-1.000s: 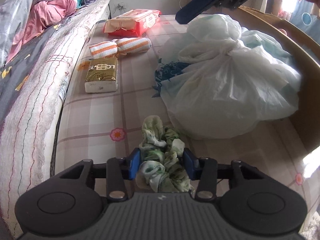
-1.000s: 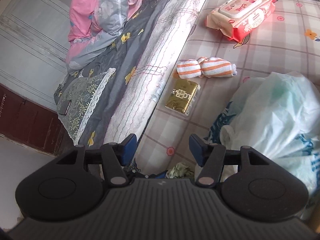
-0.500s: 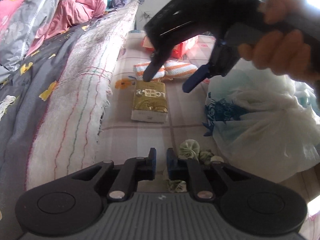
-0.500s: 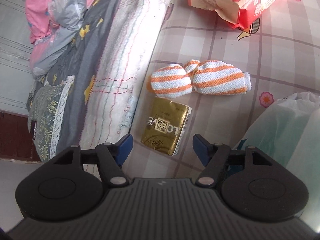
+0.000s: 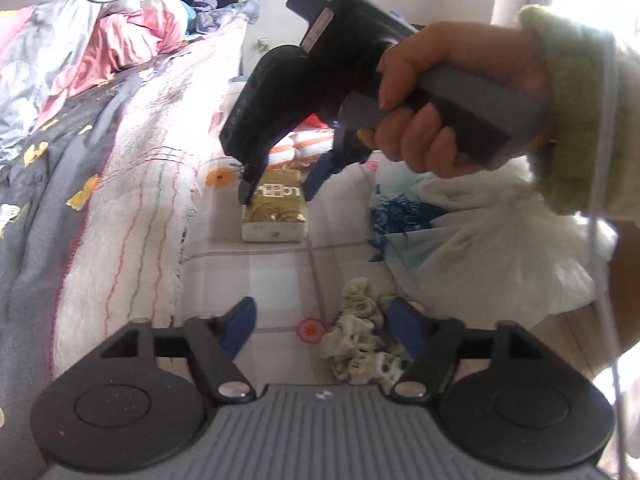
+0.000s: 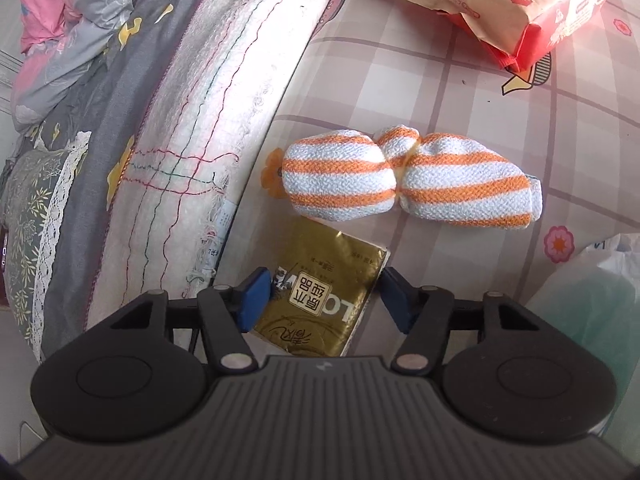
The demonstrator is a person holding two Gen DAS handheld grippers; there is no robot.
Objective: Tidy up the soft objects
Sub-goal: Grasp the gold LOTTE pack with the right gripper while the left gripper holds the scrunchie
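so the left claw (image 5: pixel 318 326) is sitting wide open and gripping nothing, green scrunchie (image 5: pixel 360 344) lying loose on the bed by its right finger. further out, the right claw (image 6: pixel 320 300) is spread around the gold tissue pack (image 6: pixel 320 304), not squeezing yet, striped towel roll (image 6: pixel 408 178) just beyond.

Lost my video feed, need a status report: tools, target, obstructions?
Right tool open, straddling gold tissue pack, not clamped. Left tool open, holding nothing; green scrunchie lies by its right finger. Striped towel roll just beyond pack.
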